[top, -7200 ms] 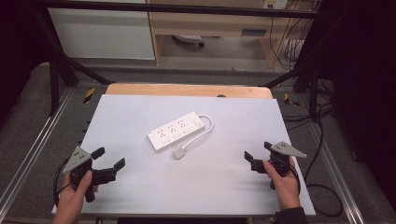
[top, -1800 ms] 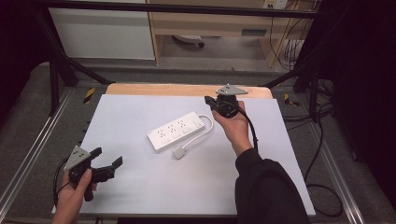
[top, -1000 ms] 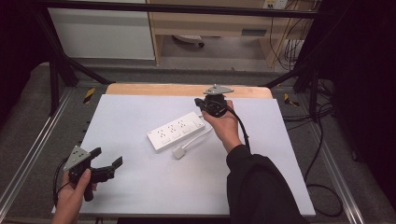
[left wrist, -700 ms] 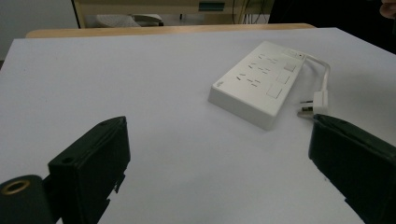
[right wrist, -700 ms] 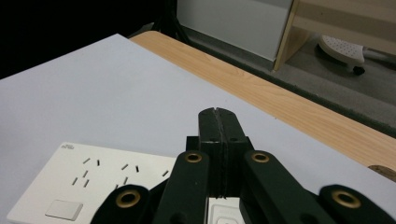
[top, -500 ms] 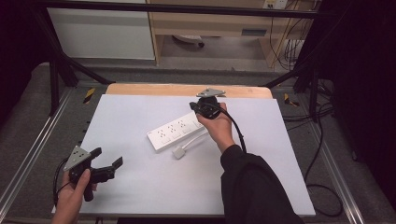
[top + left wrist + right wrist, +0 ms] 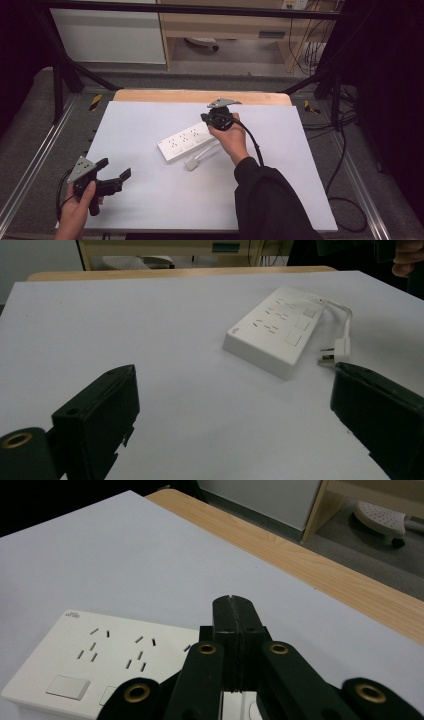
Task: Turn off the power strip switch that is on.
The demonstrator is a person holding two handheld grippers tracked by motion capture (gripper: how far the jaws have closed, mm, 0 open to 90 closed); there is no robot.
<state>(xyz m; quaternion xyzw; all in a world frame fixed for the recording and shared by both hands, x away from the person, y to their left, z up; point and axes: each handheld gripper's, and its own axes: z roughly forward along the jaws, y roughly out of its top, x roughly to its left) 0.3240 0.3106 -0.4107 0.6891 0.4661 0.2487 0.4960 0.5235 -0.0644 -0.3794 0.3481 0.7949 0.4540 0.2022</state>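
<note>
A white power strip (image 7: pixel 186 142) lies slantwise in the middle of the white table (image 7: pixel 150 210), its short cable looping to a plug (image 7: pixel 191 163) just in front of it. My right gripper (image 7: pixel 205 119) hovers over the strip's right end, jaws shut with nothing between them. From the right gripper view the closed tips (image 7: pixel 233 602) sit above the strip (image 7: pixel 110 660) near its switch end; I cannot tell whether they touch it. My left gripper (image 7: pixel 115 168) rests open near the front left. Its jaws (image 7: pixel 234 375) frame the strip (image 7: pixel 275 330) and plug (image 7: pixel 334 351) ahead.
A wooden strip (image 7: pixel 200 96) runs along the table's far edge. Metal frame rails (image 7: pixel 30 165) flank the table on both sides, and black cables (image 7: pixel 345 200) trail over the floor at the right. A pale cabinet and a shelf stand beyond the table.
My right hand has moved left and down, from beside the strip's far right end to just over it. The left gripper and the strip have stayed put.
</note>
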